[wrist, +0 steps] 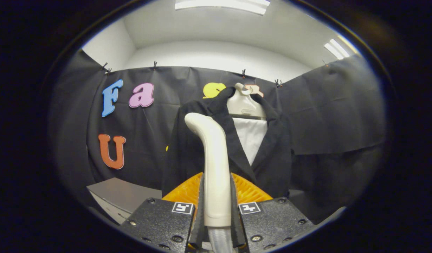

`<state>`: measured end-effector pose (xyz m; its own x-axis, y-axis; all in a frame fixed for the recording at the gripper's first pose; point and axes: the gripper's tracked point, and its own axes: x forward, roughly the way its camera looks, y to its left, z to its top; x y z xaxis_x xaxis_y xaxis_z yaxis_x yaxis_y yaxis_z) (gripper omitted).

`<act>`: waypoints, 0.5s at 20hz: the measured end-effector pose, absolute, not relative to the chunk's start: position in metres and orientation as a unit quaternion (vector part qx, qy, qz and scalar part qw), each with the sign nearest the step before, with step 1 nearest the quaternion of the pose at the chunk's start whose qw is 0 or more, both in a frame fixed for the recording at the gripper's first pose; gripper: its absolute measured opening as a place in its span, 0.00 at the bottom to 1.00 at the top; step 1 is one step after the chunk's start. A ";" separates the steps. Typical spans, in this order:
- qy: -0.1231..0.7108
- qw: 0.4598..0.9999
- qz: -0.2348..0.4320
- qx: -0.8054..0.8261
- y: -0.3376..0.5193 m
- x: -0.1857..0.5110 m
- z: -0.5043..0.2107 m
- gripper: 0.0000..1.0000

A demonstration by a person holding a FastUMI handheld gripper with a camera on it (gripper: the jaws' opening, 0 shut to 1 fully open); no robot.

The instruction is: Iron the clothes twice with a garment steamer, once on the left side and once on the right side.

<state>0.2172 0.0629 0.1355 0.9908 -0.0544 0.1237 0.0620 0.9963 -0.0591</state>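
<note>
1 dark jacket (272,151) hung on a pale hanger (244,103) beyond the claw (217,207), over a white shirt (251,135). The claw pinched the cream steamer handle (214,165), raised before the jacket's left half. Judging by this, pass 1 was starting; the head needed bringing against the cloth.

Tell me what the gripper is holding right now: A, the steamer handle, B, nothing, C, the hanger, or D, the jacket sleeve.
A: both fingers of the gripper press on the white steamer handle, which stands upright between them, with the black jacket hanging on its hanger beyond.
</note>
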 end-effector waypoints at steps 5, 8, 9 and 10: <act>-0.039 0.998 -0.029 -0.032 0.055 0.213 0.109 0.34; -0.023 0.999 -0.029 -0.024 0.050 0.211 0.095 0.34; -0.020 0.999 -0.031 -0.027 0.048 0.209 0.090 0.34; -0.019 0.999 -0.033 -0.031 0.046 0.208 0.086 0.34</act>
<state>0.2083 0.0464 0.0860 0.9971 -0.0646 0.0408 0.0671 0.9959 -0.0612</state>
